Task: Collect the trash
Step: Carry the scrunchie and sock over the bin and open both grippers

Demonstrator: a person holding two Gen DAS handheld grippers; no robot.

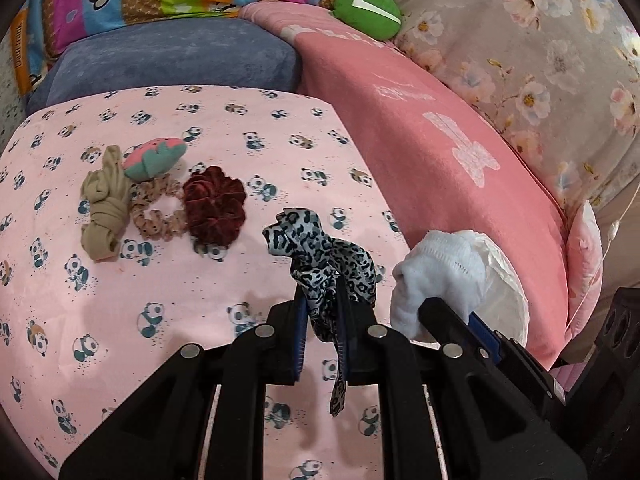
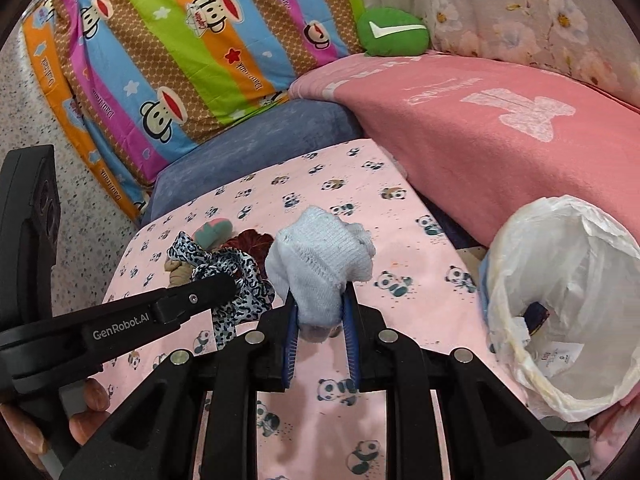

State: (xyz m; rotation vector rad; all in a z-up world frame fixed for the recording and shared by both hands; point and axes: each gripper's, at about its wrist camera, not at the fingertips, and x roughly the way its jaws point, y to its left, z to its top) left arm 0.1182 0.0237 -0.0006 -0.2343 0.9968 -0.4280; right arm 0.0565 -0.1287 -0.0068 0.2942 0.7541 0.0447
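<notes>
My left gripper is clamped on a leopard-print hair tie, long axis running up and away from me, tail hanging below the jaws. My right gripper pinches a white sock, bunched end up, lower end hidden between the jaws. Both are held above the panda sheet. Bin on the right, rim cut off, contents hard to make out.

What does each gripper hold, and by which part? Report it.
Left gripper: leopard-print scrunchie, pinched at its lower end. Right gripper: white sock, clamped at its lower end.
</notes>
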